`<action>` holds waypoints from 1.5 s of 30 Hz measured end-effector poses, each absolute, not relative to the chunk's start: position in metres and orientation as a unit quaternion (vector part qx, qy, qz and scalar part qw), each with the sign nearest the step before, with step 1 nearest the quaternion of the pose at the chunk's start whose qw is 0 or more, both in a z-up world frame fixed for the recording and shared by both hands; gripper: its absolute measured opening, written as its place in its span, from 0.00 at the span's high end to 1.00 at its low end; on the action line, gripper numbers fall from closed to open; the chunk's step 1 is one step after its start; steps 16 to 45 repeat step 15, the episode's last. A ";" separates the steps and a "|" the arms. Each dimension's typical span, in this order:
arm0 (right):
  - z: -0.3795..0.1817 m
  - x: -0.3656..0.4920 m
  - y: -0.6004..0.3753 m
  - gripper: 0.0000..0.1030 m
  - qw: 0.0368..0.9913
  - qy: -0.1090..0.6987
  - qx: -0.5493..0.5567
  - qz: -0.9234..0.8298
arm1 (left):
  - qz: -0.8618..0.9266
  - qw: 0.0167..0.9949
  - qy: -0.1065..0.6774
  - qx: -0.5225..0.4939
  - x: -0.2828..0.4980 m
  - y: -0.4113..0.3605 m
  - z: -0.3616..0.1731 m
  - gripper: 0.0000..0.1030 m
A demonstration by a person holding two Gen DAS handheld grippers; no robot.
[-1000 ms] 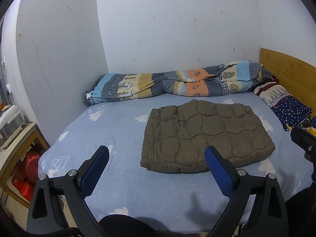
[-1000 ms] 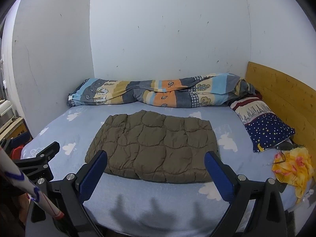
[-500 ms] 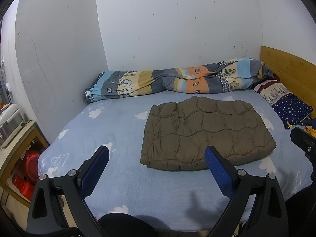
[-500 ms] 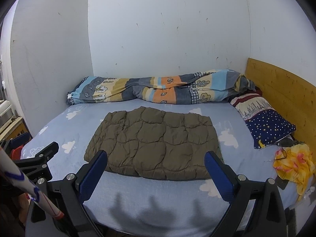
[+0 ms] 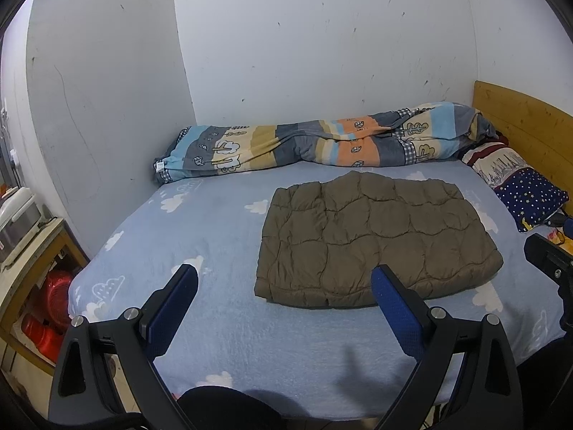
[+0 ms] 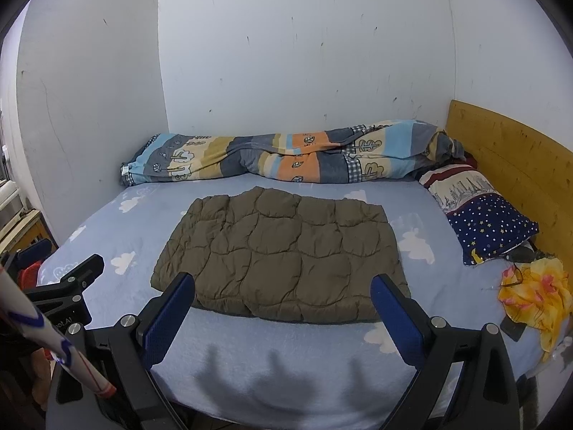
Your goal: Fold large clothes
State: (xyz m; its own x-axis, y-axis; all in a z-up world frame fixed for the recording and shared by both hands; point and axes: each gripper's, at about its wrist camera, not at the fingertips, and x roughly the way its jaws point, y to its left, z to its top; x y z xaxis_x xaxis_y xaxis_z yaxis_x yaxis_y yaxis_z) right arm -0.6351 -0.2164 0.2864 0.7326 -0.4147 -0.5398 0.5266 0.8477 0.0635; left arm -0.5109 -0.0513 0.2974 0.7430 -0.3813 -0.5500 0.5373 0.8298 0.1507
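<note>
Quilted jacket (image 6: 279, 254): folded into a flat olive rectangle, mid-bed on the blue cloud sheet (image 5: 200, 236), near edge facing the tongs.
Left gripper (image 5: 284, 288): spread wide, empty, held off the bed's near edge.
Right gripper (image 6: 283, 292): same, gaping, nothing held.
Risk: puffy layers likely to spring apart if nudged or pinched at one layer only.
Edges: striped duvet (image 6: 286, 157) behind, starry pillow (image 6: 490, 222) right.
Room: bare sheet left and in front.

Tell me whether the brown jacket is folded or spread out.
Folded. The jacket lies on the bed as a compact rectangle with no sleeves showing, its near edge thick and layered.
</note>
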 end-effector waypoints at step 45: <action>0.279 -0.635 -0.217 0.03 0.923 0.263 0.116 -0.254 | -0.282 0.914 0.270 0.105 -0.501 -0.034 0.297 0.06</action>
